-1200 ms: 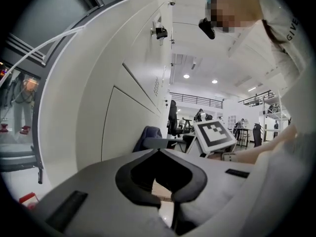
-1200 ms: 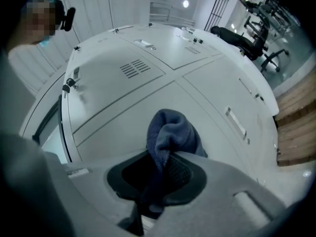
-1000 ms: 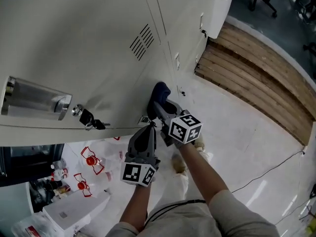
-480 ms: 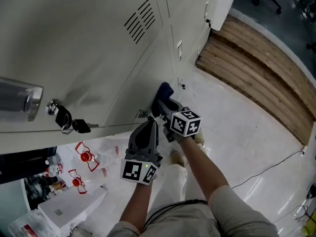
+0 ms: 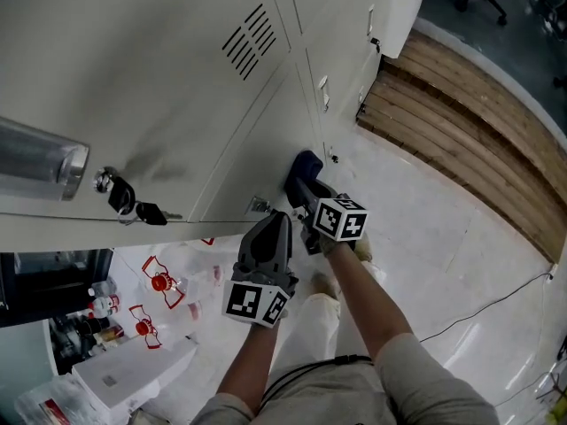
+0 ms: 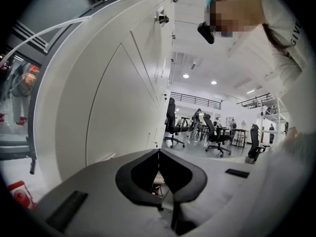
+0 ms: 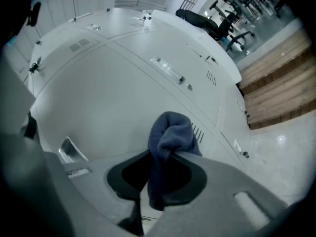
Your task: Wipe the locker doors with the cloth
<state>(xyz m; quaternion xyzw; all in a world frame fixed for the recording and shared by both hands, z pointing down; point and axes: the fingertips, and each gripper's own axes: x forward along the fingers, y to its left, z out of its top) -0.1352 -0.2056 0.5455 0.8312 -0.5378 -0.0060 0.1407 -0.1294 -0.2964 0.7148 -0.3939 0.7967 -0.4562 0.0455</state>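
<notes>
My right gripper [image 5: 304, 184] is shut on a dark blue cloth [image 5: 306, 165], bunched at its tips low against the pale locker doors [image 5: 177, 113]. In the right gripper view the cloth [image 7: 169, 132] stands up between the jaws in front of the locker door [image 7: 118, 93]. My left gripper [image 5: 268, 237] hangs just left of it, beside the bottom edge of the locker, jaws shut with nothing between them. The left gripper view looks along the locker doors [image 6: 113, 102] toward an office, with the left gripper [image 6: 158, 154] shut.
Keys [image 5: 133, 206] hang from a lock beside a metal handle [image 5: 40, 159]. Vent slits [image 5: 251, 41] mark an upper door. Wooden steps [image 5: 461, 122] run at the right. Bottles and boxes [image 5: 133, 343] lie on the floor lower left. A cable [image 5: 478, 304] crosses the floor.
The right gripper with the cloth has slid a little right and lower along the locker base. The left gripper followed beside it. The head view shifted slightly.
</notes>
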